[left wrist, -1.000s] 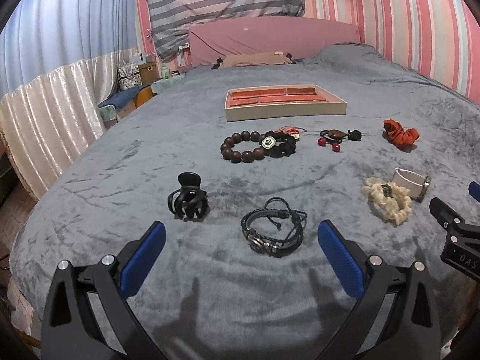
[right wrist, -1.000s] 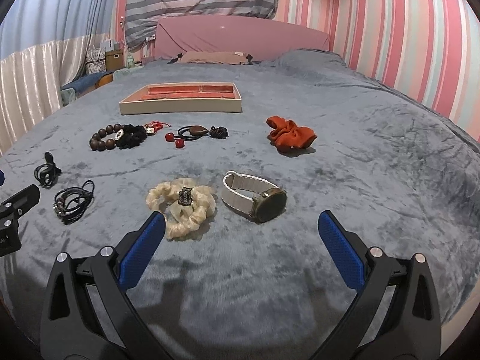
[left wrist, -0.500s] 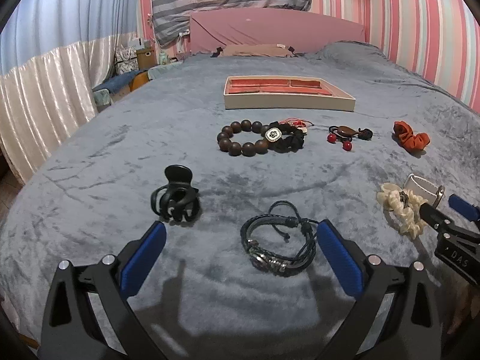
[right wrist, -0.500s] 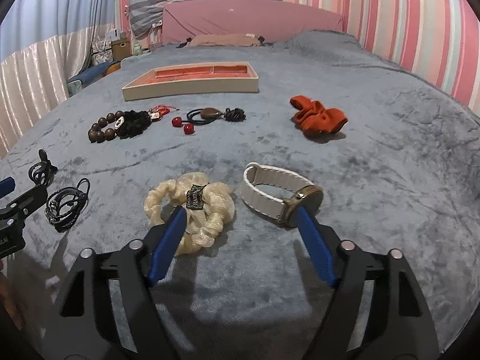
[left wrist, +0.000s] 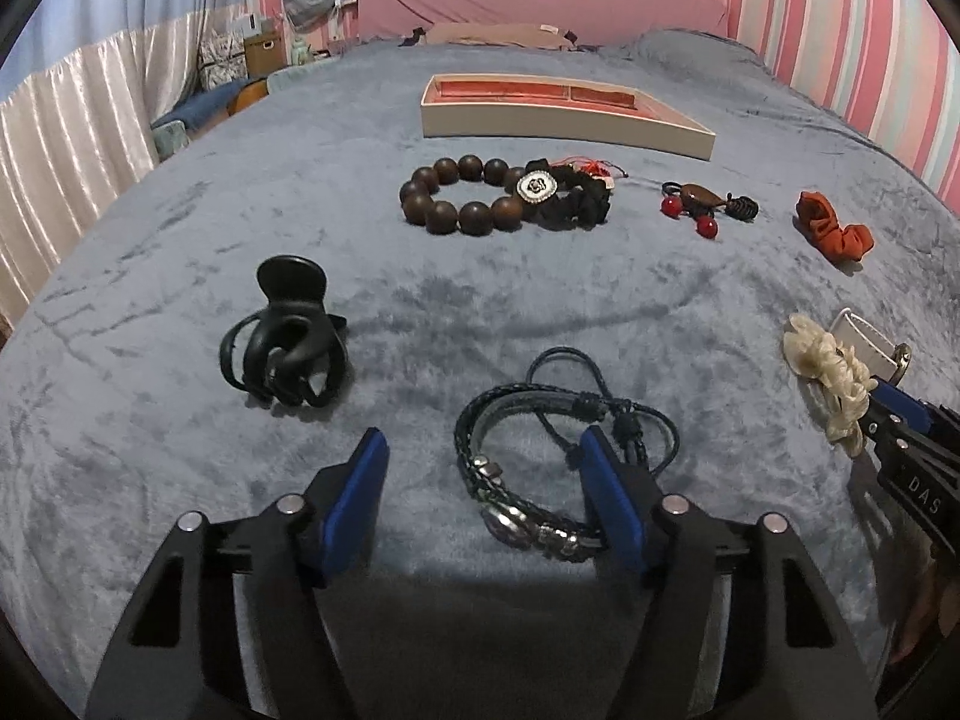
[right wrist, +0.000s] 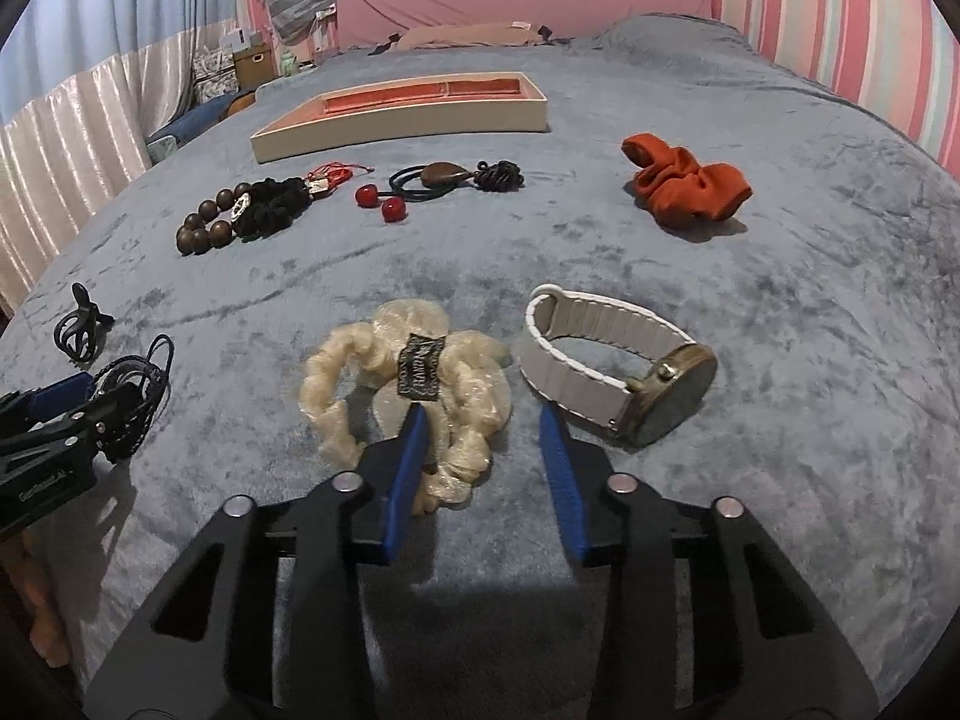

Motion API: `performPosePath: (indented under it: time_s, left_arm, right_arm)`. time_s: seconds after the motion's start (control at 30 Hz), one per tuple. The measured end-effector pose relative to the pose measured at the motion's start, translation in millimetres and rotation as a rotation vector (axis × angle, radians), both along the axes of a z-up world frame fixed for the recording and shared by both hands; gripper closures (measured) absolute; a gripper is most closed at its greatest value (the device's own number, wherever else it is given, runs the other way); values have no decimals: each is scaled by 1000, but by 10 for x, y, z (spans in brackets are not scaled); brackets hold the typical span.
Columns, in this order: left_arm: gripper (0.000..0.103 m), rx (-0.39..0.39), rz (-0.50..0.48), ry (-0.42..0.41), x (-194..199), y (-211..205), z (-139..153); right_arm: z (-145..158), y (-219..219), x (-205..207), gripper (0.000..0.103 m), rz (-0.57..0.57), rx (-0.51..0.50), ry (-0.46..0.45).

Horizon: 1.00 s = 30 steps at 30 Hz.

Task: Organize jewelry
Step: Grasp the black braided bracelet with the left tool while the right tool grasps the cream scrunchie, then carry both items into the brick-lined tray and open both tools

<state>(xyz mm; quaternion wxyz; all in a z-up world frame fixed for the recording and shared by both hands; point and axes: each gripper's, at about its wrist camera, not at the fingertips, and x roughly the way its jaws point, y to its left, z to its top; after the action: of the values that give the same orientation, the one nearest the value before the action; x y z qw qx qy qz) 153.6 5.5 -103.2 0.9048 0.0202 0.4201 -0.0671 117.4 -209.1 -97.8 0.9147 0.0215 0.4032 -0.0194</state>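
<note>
Grey plush bedspread [left wrist: 180,228] — pink-striped wall [left wrist: 840,18]; white curtain [left wrist: 72,138]

The cord bracelet [left wrist: 558,456] lay between the left jaws, the hair claw [left wrist: 285,354] beyond to their left, the tray [left wrist: 564,117] far ahead on the bed [left wrist: 180,240].

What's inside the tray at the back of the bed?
The tray shows only red lining and one divider, with no jewelry visible. Its near wall hides the front strip of the floor in both views.
</note>
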Motion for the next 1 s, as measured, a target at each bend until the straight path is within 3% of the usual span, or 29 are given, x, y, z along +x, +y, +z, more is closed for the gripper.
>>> performPosePath:
  time_s: [0.07,0.1,0.2,0.4,0.63,1.0]
  left_arm:
    - [45,-3,-6,3,-3,-4,-7]
    - [57,-7,-13,4,-7,-6,-11]
    - [71,-2,-22,8,-3,-21,-19]
    - [87,-5,-32,8,20,-19,0]
    - [90,10,-37,-22,19,-38,95]
    - [91,-10,-52,-132,163,-122,559]
  right_arm:
    - [-4,15,4,74,9,2,0]
    - [-6,20,9,77,12,2,0]
    - [-3,31,8,82,23,4,0]
    - [11,35,18,91,39,14,2]
    - [160,15,-11,93,53,10,-45]
    - [555,-86,164,93,60,17,-142]
